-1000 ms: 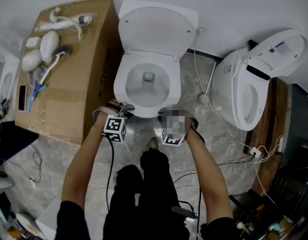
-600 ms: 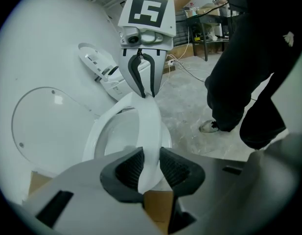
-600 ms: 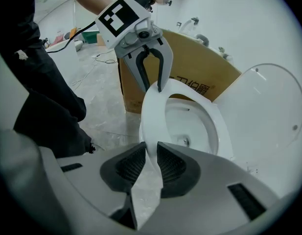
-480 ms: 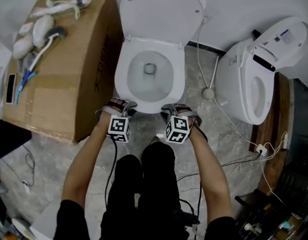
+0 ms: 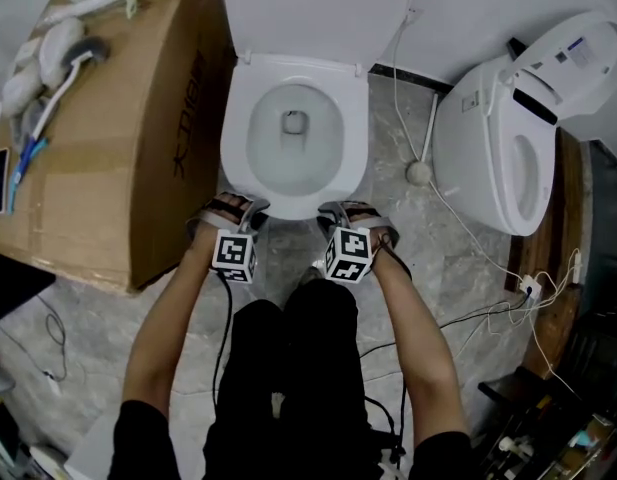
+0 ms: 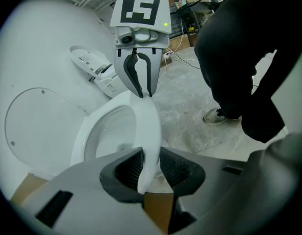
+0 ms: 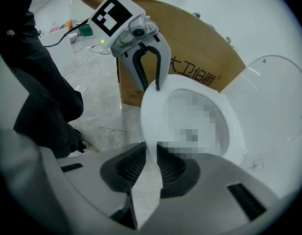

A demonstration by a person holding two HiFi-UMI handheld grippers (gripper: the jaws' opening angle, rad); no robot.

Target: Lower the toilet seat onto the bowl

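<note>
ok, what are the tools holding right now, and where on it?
The toilet seat, by its front rim: the left tool pinches the front-left edge, the right tool the front-right edge.

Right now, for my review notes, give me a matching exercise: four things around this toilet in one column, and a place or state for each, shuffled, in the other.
Things
1 toilet seat
2 lid
3 cardboard box
4 second toilet

States
A raised upright
B farthest right in the head view
C front rim clamped by the left gripper and the right gripper
D brushes lying on top

Pairs: 1-C, 2-A, 3-D, 4-B
</note>
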